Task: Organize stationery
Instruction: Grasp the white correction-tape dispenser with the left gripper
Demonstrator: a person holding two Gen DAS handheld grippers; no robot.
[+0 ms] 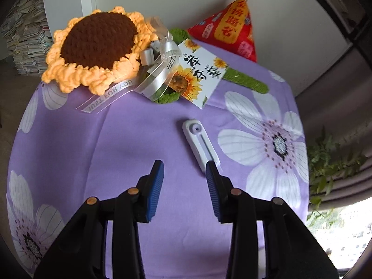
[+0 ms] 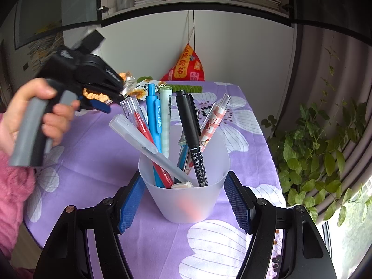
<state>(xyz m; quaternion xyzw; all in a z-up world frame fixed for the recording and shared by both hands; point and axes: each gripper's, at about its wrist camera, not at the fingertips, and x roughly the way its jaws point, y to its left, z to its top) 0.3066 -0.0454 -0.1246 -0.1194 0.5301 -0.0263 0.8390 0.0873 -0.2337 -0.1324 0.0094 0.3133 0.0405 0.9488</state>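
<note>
A white plastic cutter (image 1: 200, 144) lies flat on the purple flowered tablecloth (image 1: 130, 134). My left gripper (image 1: 184, 165) hovers just above it, open, with nothing between its blue pads; the right fingertip overlaps the cutter's near end. In the right wrist view my right gripper (image 2: 184, 177) is shut on a frosted plastic cup (image 2: 186, 204), its pads against both sides. The cup holds several pens, among them a blue pen (image 2: 153, 116) and a black marker (image 2: 189, 121). A hand (image 2: 30, 116) carries the blurred left gripper (image 2: 100, 105) at the left, beyond the cup.
A crochet sunflower (image 1: 97, 46) with ribbon, a sunflower card (image 1: 200, 74) and a green crochet stem (image 1: 246, 80) lie at the table's far side. A red pouch (image 1: 227, 28) hangs on the white cabinet. A leafy plant (image 2: 313, 151) stands right of the table.
</note>
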